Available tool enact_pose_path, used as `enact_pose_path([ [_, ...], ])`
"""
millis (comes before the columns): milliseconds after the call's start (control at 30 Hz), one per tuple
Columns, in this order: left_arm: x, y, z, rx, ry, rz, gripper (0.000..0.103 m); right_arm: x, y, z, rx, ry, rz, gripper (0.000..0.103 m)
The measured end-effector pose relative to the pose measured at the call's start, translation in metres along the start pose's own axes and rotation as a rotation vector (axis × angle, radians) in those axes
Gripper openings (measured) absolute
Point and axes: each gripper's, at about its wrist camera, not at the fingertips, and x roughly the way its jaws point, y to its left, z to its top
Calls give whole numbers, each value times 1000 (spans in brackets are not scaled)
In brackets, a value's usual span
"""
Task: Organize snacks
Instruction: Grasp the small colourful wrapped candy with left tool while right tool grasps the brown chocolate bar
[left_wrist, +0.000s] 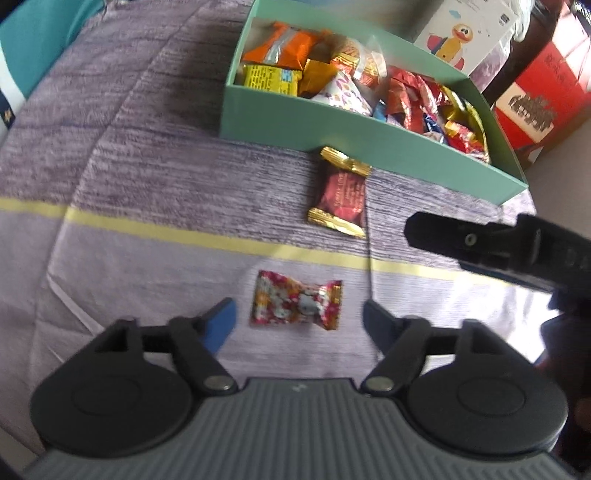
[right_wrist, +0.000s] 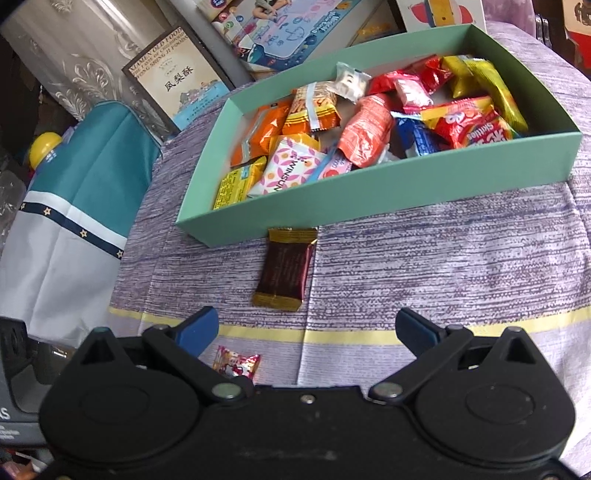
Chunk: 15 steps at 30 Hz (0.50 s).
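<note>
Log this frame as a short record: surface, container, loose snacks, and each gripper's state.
surface: purple cloth with a yellow stripe
container: green box, open, full of wrapped snacks
loose snacks: dark red bar against the box's front wall; small candy nearer the grippers
left gripper: open, fingers either side of the candy, not touching it
right gripper: open, empty, aimed at the bar

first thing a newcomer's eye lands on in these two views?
The mint-green box crammed with bright snack packets, at the far side of the purple striped cloth. Next, two strays on the cloth: a dark red, gold-ended bar touching the box's near wall, and a small Hello Kitty candy lying between the open left gripper's fingers.
</note>
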Motion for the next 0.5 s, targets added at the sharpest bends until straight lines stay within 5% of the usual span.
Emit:
enact_pose_path([
  [167,6,-4,-2,-42,45,-79,54,-3,-10,2,17,-7,-2,103],
  [500,18,-8,22,-8,-63,-4,39,-2,-20,3,49,-17,-25,103],
])
